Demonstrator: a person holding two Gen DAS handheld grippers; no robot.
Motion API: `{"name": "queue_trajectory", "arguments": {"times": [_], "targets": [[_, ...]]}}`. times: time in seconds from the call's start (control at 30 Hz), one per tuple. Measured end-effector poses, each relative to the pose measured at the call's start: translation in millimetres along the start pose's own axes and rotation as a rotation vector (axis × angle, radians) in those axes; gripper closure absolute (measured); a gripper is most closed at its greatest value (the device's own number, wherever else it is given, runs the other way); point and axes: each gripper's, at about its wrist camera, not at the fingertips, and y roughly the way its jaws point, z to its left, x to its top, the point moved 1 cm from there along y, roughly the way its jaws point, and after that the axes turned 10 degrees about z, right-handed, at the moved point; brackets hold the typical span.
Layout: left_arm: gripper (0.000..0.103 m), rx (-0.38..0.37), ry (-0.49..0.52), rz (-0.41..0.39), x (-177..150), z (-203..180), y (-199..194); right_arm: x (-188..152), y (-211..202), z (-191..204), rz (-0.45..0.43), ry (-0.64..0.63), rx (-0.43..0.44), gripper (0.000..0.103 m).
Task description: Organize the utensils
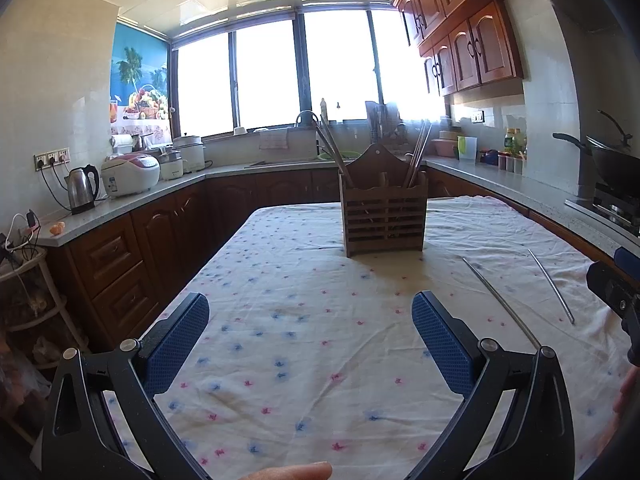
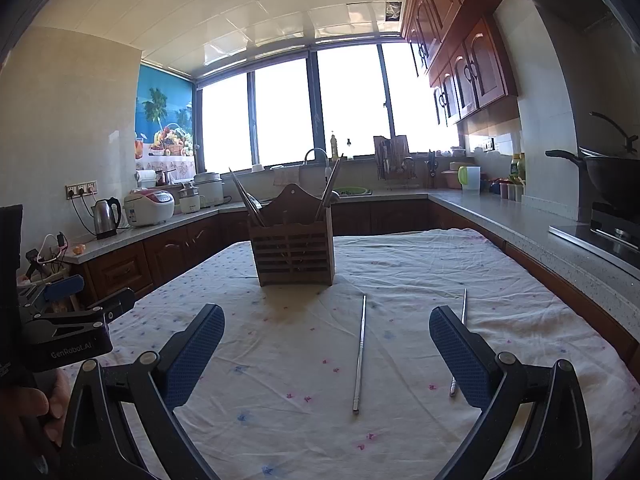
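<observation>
Jaws: both are wide open and hold nothing; the left gripper [image 1: 310, 344] and the right gripper [image 2: 326, 354] hover over the flowered white tablecloth [image 1: 304, 320].
Holder: the brown slatted wooden utensil holder [image 2: 294, 246] stands upright on the cloth, at 12 o'clock from the left gripper and about 11 o'clock from the right one.
Holder content: several chopsticks [image 1: 418, 152] lean out of its compartments.
Loose utensils: the two thin silver metal chopsticks lie flat on the cloth, well apart from the holder; the nearer chopstick [image 2: 360, 354] is between the right fingers, the farther chopstick [image 2: 460, 344] passes behind the right blue pad [image 2: 460, 356].
Left view: both lie at 2 o'clock.
</observation>
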Motion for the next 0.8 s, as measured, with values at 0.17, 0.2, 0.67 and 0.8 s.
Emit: {"name": "queue_trajectory", "arguments": {"times": [0.17,0.2,0.67,0.8], "targets": [[0.000,-0.010,0.001,-0.002,0.4,-0.8,-0.7,-0.1,0.0,0.1,-0.002,0.000,-0.001,0.000],[0.000,-0.012,0.001,-0.002,0.2,-0.8,-0.9,-0.5,0.2,0.1,-0.003,0.000,0.000,0.000],[0.000,-0.008,0.002,-0.006,0.2,-0.9,-3.4,-2.1,1.3,1.0,-0.006,-0.001,0.000,0.000],[0.000,-0.008,0.008,-0.008,0.1,-1.1,-4.7,-2.3,0.6,1.5,-0.008,-0.002,0.003,0.000]]}}
